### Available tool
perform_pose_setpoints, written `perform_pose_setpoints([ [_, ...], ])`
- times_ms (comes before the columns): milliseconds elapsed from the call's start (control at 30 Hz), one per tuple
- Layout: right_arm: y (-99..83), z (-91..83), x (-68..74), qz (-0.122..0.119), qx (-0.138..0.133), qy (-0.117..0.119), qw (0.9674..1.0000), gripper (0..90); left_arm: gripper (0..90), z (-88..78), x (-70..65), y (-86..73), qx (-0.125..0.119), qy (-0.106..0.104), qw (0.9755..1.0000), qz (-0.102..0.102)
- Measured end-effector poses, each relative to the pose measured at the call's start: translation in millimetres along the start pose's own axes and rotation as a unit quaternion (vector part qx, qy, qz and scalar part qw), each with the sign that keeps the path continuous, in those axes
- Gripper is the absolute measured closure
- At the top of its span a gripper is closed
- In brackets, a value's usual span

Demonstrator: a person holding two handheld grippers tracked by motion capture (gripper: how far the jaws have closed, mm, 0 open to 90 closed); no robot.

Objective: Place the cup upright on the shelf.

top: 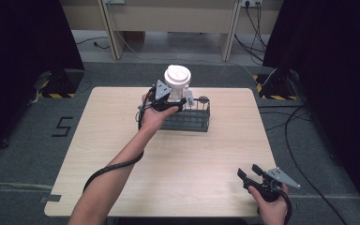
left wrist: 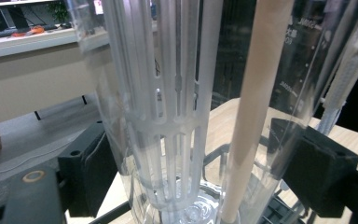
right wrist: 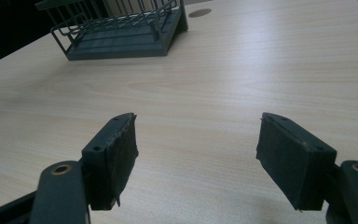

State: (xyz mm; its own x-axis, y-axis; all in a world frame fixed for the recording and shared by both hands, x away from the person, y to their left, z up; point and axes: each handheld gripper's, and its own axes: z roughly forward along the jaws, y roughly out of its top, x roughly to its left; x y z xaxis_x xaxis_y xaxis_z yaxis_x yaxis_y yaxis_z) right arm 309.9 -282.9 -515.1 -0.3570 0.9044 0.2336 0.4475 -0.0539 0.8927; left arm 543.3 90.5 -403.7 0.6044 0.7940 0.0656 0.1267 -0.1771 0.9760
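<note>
Left gripper view: left gripper point(left wrist: 205, 168) fingers clamped on clear jug point(left wrist: 177, 93) (printed marks unreadable), right gripper point(right wrist: 200, 154) fingers apart.

Black curtains point(top: 18, 42) flank the table point(top: 168, 183); cables point(top: 304, 140) cross grey floor point(top: 23, 154).

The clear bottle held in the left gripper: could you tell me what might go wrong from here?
The bottle has smooth clear walls, so it could slip between the left gripper's pads. It hangs over the dark wire rack, whose rim could snag it on the way down. The right gripper waits open, far off at the table's near edge, too distant to help.
</note>
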Motion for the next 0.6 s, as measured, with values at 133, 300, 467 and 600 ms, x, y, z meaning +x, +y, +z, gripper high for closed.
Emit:
perform_pose_setpoints([
  [133,0.0,-0.1,-0.3,0.001,0.000,0.000,1.0000,28.8,17.7,7.5,0.2,-3.5,0.007,0.004,0.9999,-0.009],
  [300,0.0,0.0,0.1,0.005,0.002,0.002,1.0000,28.8,17.6,14.9,-1.4,-8.8,0.019,0.011,0.9997,-0.009],
  [467,0.0,0.0,0.1,0.005,0.002,0.002,1.0000,28.8,17.6,19.8,-4.1,-13.9,0.025,0.008,0.9995,-0.018],
  [600,0.1,0.1,0.1,0.004,0.003,0.002,1.0000,28.8,17.6,23.3,-5.8,-18.6,0.030,0.009,0.9992,-0.023],
])
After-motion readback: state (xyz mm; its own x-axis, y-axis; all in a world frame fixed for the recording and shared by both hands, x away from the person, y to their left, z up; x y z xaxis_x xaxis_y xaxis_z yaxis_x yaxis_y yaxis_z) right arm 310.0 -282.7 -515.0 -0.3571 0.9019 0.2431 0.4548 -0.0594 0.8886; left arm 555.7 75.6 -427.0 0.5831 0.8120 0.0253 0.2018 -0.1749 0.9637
